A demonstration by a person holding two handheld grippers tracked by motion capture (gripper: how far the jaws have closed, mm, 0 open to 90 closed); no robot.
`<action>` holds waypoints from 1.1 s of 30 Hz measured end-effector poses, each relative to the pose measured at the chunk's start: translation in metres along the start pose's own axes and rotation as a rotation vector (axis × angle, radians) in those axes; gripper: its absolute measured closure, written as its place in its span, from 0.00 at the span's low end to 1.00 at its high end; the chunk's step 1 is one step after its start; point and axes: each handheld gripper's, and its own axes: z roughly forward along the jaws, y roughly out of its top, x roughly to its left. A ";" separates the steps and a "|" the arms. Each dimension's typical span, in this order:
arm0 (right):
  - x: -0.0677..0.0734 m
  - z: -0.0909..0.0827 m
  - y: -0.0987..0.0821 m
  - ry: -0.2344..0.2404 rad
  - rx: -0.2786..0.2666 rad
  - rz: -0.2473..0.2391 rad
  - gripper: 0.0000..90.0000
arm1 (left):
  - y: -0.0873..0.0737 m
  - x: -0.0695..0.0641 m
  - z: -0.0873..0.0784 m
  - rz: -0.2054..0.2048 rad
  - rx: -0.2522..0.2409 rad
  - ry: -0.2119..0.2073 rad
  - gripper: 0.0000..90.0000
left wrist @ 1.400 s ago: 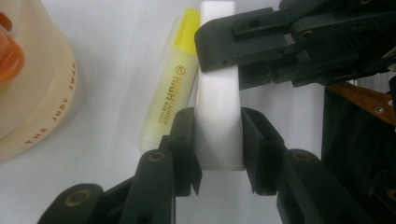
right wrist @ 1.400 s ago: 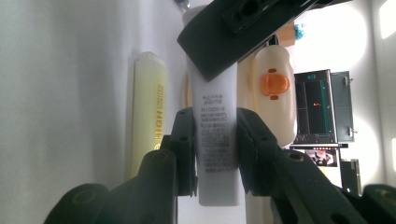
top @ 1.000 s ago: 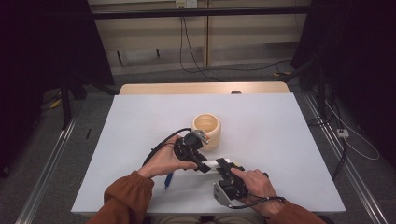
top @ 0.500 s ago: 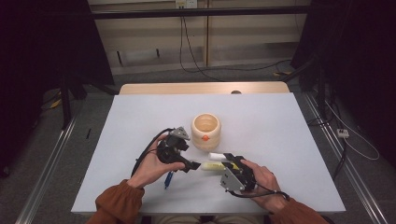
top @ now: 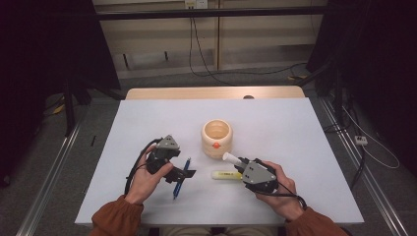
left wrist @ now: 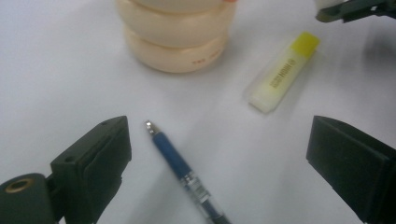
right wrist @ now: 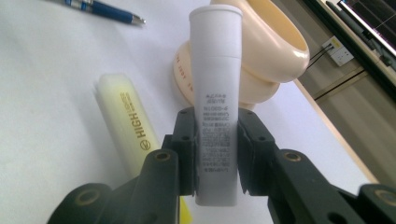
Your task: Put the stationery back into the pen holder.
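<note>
Fingers of the left gripper (top: 183, 173) had just spread wide, empty, above the blue pen (top: 180, 178). Left gripper view: pen (left wrist: 187, 175) lay loose between jaws. Right gripper (right wrist: 215, 154) clamped the white tube (right wrist: 215, 93), likely bound for the wooden cup (right wrist: 261, 51).

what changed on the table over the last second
The left gripper drew away to the left, its jaws just opened, empty over the blue pen. The right gripper kept the white tube clamped and shifted right. The yellow highlighter now lies uncovered. The wooden cup stayed put.
</note>
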 end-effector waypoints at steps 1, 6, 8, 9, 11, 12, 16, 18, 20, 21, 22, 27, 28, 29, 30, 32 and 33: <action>-0.001 0.000 0.000 0.007 -0.004 0.025 0.80 | -0.002 0.001 -0.002 -0.006 -0.004 0.004 0.07; -0.008 -0.001 -0.001 0.036 -0.033 0.114 0.80 | -0.014 0.004 -0.008 0.002 -0.042 0.071 0.07; -0.011 -0.001 -0.001 0.042 -0.048 0.149 0.80 | -0.020 0.005 -0.010 -0.005 -0.055 0.080 0.07; -0.013 -0.001 -0.001 0.043 -0.054 0.165 0.80 | -0.022 0.005 -0.011 -0.009 -0.058 0.092 0.07; -0.015 -0.001 -0.002 0.050 -0.062 0.193 0.80 | -0.027 0.005 -0.014 -0.018 -0.058 0.108 0.07; -0.017 -0.001 -0.002 0.055 -0.067 0.207 0.80 | -0.029 0.005 -0.016 -0.019 -0.055 0.107 0.07; -0.022 -0.001 -0.002 0.062 -0.084 0.266 0.80 | -0.037 0.004 -0.025 -0.030 -0.082 0.123 0.07; -0.026 -0.002 -0.001 0.070 -0.097 0.300 0.80 | -0.043 0.003 -0.030 -0.032 -0.093 0.132 0.07; -0.030 -0.001 -0.001 0.072 -0.107 0.320 0.80 | -0.050 0.002 -0.034 -0.037 -0.108 0.141 0.07; -0.032 -0.001 0.000 0.077 -0.116 0.332 0.80 | -0.054 0.001 -0.035 -0.047 -0.117 0.146 0.07; -0.033 0.000 0.000 0.082 -0.122 0.346 0.80 | -0.057 0.001 -0.037 -0.053 -0.124 0.155 0.07; -0.039 0.006 0.004 0.104 -0.170 0.414 0.80 | -0.077 0.000 -0.036 -0.081 -0.150 0.192 0.07; -0.040 0.006 0.005 0.107 -0.175 0.424 0.80 | -0.079 0.000 -0.035 -0.090 -0.152 0.196 0.07; -0.040 0.007 0.006 0.107 -0.181 0.427 0.80 | -0.081 0.000 -0.035 -0.089 -0.148 0.198 0.07; -0.041 0.007 0.008 0.106 -0.187 0.426 0.80 | -0.082 0.000 -0.034 -0.079 -0.133 0.206 0.07; -0.042 0.007 0.010 0.110 -0.202 0.441 0.80 | -0.084 -0.002 -0.032 -0.046 -0.118 0.222 0.06; -0.042 0.007 0.011 0.111 -0.207 0.442 0.80 | -0.086 -0.002 -0.032 -0.052 -0.121 0.206 0.06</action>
